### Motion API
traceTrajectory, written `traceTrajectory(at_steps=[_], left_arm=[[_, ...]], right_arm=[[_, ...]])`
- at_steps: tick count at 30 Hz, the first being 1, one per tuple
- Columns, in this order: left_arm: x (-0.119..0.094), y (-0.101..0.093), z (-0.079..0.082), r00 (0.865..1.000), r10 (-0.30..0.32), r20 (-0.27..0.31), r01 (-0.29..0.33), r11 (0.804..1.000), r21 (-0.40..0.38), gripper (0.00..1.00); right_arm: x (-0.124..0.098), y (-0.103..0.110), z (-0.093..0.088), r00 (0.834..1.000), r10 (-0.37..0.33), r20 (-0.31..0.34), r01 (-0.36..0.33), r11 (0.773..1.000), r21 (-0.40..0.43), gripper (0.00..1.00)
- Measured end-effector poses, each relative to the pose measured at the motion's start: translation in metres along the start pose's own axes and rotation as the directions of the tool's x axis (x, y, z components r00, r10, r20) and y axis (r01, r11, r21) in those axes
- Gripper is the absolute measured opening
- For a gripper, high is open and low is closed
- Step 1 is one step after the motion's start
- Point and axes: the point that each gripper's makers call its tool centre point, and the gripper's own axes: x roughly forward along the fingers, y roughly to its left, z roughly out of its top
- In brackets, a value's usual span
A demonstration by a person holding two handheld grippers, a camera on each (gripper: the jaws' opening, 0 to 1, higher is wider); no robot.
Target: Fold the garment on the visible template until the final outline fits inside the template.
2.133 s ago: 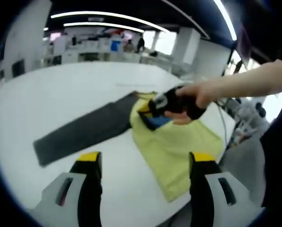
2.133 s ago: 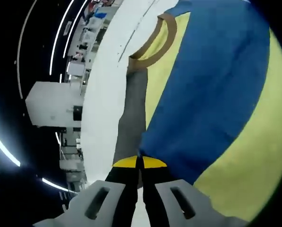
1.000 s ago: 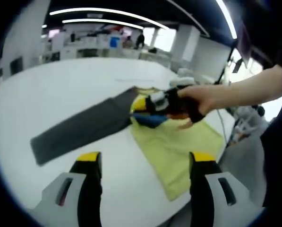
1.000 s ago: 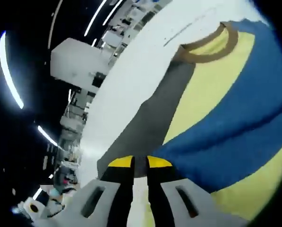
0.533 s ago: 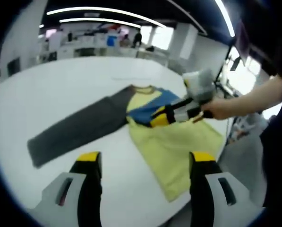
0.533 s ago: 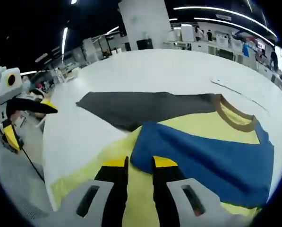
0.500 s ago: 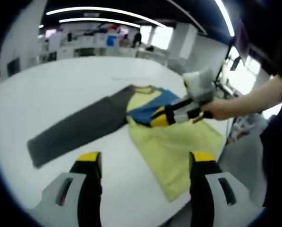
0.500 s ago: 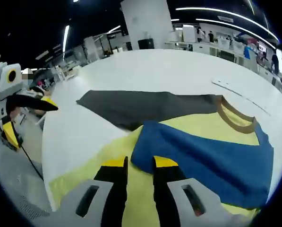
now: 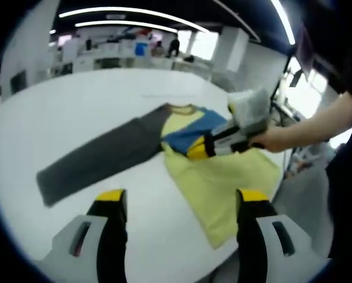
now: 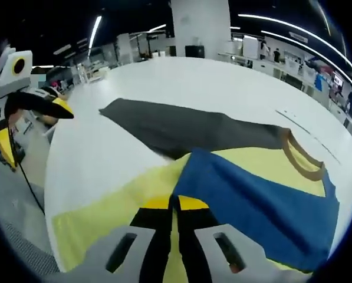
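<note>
Big open office-type hall here, long ceiling light strips, desks and a few people way off in the background, and you're working on a wide white table (image 9: 75,106).

In the left gripper view the garment (image 9: 217,177) lies flat across the middle of the frame: yellow body toward the lower right, a blue sleeve (image 9: 187,134) folded over the chest, a brown collar (image 9: 178,108) at the top, and a long grey sleeve (image 9: 99,162) stretched out toward the left edge. In the right gripper view the same shirt (image 10: 122,206) fills the lower half, blue sleeve (image 10: 264,200) on the right, grey sleeve (image 10: 187,130) running up to the upper left, collar (image 10: 302,159) at the right.

Your left gripper (image 9: 180,203) sits at the bottom of its own view, jaws spread wide apart over bare table with nothing between them. You can spot it again at the far left of the right gripper view (image 10: 37,106), off the table edge.

Your right gripper (image 10: 176,203) has its yellow tips pressed together right at the edge of the blue sleeve where it meets the yellow body. Can't tell for sure whether there's fabric pinched in there. In the left gripper view it (image 9: 200,148) comes in from the right, held in your hand (image 9: 276,138), tips down on the blue sleeve.
</note>
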Motion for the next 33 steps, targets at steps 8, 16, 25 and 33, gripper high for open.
traceTrajectory(at_steps=[8, 16, 25, 33], left_arm=[[0.0, 0.0, 0.002, 1.0, 0.0, 0.004, 0.0, 1.0, 0.0, 0.72], [0.0, -0.001, 0.0, 1.0, -0.001, 0.007, 0.001, 1.0, -0.007, 0.72], [0.0, -0.001, 0.0, 1.0, -0.005, 0.006, 0.005, 1.0, -0.007, 0.72], [-0.001, 0.0, 0.0, 1.0, -0.003, 0.006, 0.003, 1.0, -0.012, 0.72]], right_arm=[[-0.002, 0.001, 0.004, 1.0, 0.003, 0.014, -0.003, 1.0, 0.002, 0.02], [-0.012, 0.001, 0.001, 1.0, -0.003, 0.005, 0.004, 0.989, -0.151, 0.14], [-0.003, -0.007, -0.013, 0.998, -0.019, -0.052, 0.01, 0.984, -0.18, 0.11], [-0.006, -0.004, 0.0, 1.0, -0.024, -0.002, 0.023, 0.986, -0.164, 0.04]])
